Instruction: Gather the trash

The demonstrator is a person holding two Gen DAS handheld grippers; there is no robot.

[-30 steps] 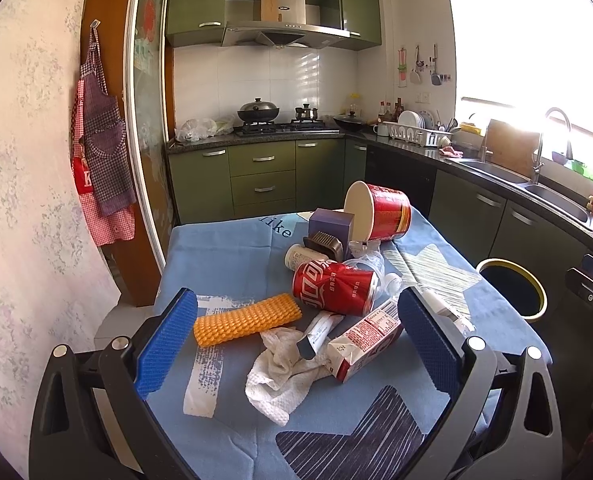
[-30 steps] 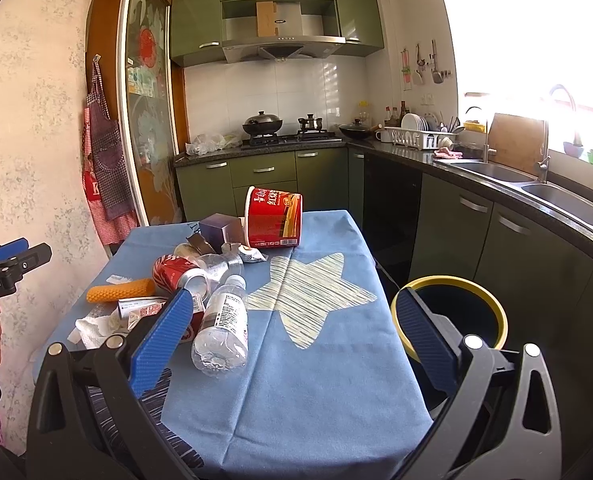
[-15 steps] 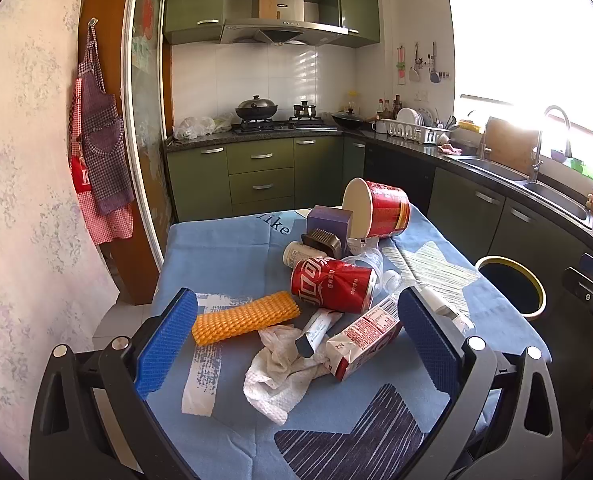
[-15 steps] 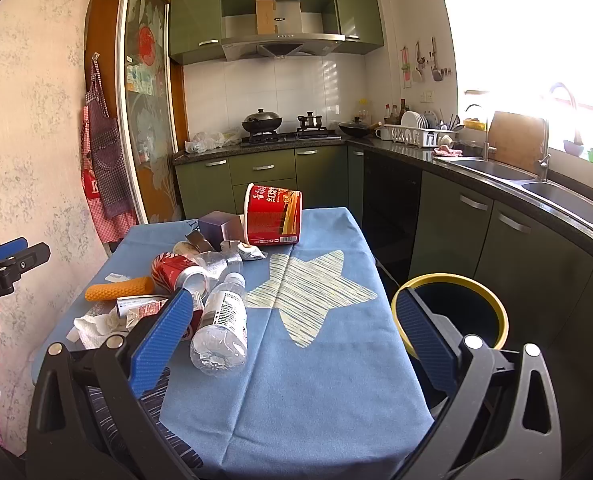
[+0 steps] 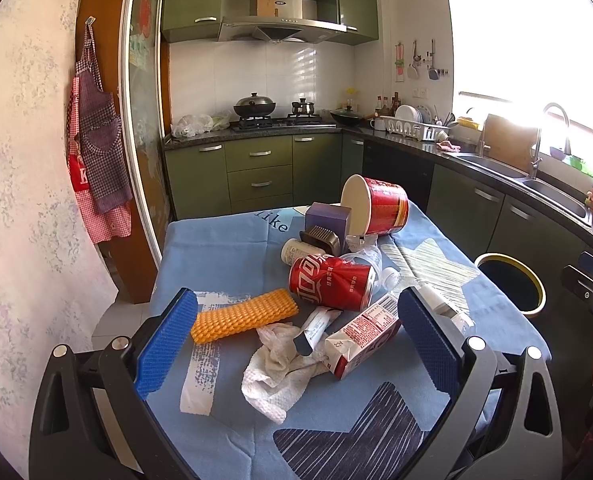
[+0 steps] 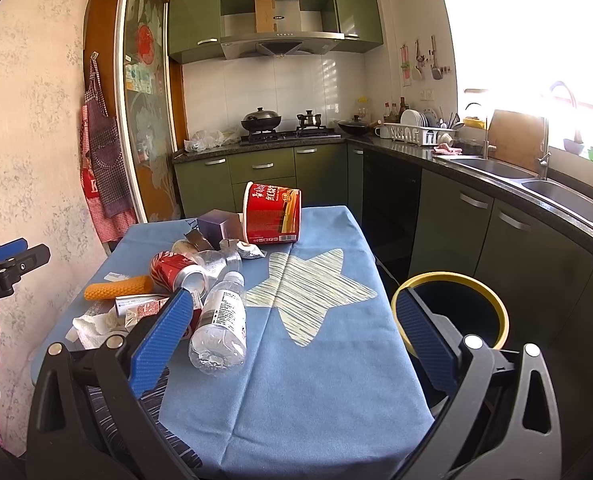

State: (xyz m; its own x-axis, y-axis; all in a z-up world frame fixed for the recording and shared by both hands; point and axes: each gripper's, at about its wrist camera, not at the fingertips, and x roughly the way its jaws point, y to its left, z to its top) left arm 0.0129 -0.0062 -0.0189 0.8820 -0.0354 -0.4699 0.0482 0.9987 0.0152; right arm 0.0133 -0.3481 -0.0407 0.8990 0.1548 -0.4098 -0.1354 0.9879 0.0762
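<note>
Trash lies in a heap on the blue tablecloth (image 5: pixel 224 240): a red cola can (image 5: pixel 330 281), an orange foam net (image 5: pixel 243 315), a crumpled tissue (image 5: pixel 274 372), a red-and-white carton (image 5: pixel 362 330), a red noodle tub (image 5: pixel 376 204) on its side and a purple box (image 5: pixel 328 217). A clear plastic bottle (image 6: pixel 220 320) lies nearest the right gripper. My left gripper (image 5: pixel 296 340) is open and empty, just short of the tissue and carton. My right gripper (image 6: pixel 292 334) is open and empty above the table's near end. A yellow-rimmed black bin (image 6: pixel 452 308) stands on the floor right of the table.
Green kitchen cabinets (image 5: pixel 262 176) run along the back and right, with a stove and a sink (image 6: pixel 568 196). An apron (image 5: pixel 96 152) hangs on the left wall. The bin also shows in the left wrist view (image 5: pixel 510 286).
Both grippers have drifted only slightly; the scene sits a touch lower in the left view. Nothing was taken hold of or moved.
</note>
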